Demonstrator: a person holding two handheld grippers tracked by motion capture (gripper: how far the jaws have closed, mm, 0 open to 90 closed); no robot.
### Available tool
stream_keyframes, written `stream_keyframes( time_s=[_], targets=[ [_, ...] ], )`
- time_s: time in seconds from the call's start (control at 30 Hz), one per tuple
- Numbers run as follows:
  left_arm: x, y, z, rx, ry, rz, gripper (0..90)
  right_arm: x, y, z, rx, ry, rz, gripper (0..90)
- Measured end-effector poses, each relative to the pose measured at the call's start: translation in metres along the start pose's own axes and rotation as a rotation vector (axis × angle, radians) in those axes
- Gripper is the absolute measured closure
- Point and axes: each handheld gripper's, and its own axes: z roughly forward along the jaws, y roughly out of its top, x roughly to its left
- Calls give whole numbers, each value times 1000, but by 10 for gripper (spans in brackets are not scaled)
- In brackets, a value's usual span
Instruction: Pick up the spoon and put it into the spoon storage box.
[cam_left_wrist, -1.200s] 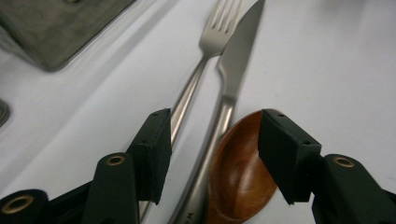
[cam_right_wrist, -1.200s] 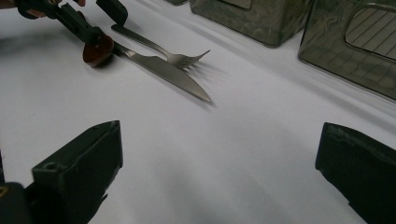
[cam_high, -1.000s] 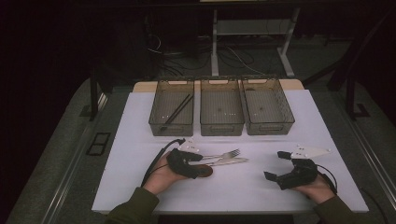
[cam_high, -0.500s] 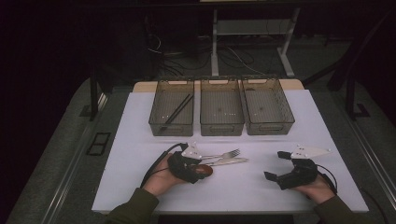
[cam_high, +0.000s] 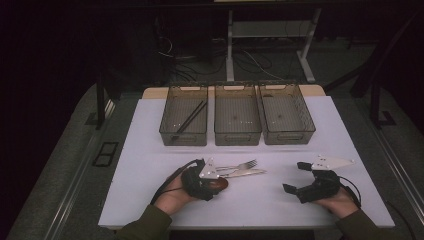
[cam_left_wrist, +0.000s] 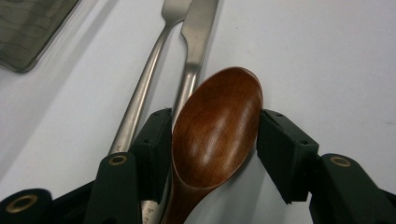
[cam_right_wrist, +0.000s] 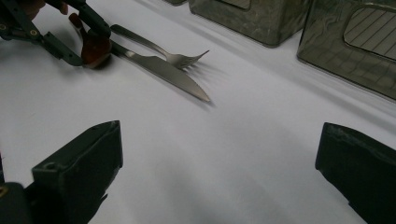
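**Wooden spoon caught between the left jaws, beside fork and knife**

The wooden spoon (cam_left_wrist: 217, 126) is the landmark: a smooth, glossy, reddish-brown oval bowl, grain faintly streaked, narrowing to a stem that runs down between the jaws of the left gripper (cam_left_wrist: 212, 140); the blocky matte-black pads stand on either side of the bowl, both looking to touch its edges, and the jaws have just been closing on it; in the high view the spoon (cam_high: 218, 184) lies on the white table (cam_high: 150, 165) at the tip of the left gripper (cam_high: 212, 186), held in the person's left hand (cam_high: 172, 196).

Just beside the spoon, on its far side in the left gripper view, lies a steel knife (cam_left_wrist: 194, 51) with a flat, brushed blade and a slim handle that passes under the bowl's edge; next to the knife lies a steel fork (cam_left_wrist: 149, 65), its handle long, rounded and satin-grey; seen from the right gripper view, the knife (cam_right_wrist: 163, 72) tapers to a point and the fork (cam_right_wrist: 180, 58) ends in curved tines.

Well apart from the spoon, the right gripper (cam_high: 300, 177) rests on the table with its jaws spread wide, nothing between them.

Beyond the spoon stand three smoky, translucent plastic bins (cam_high: 237, 136), rectangular with ribbed floors; the left bin (cam_high: 170, 135) holds dark, thin chopsticks (cam_high: 190, 117) lying aslant.
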Motion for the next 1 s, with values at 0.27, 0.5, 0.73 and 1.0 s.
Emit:
stream_keyframes(
  time_s=[0.27,0.5,0.73,1.0],
  targets=[
    [-2,0,0,8,-19,-25,477,0,0,0,1,1,1,1],
    [4,-4,3,-28,-89,-163,478,0,0,0,1,2,1,1],
    [13,-5,1,-88,-150,-214,462,0,0,0,1,2,1,1],
    [8,-5,7,-57,-127,-188,506,0,1,0,1,3,-1,1]
  ],
)
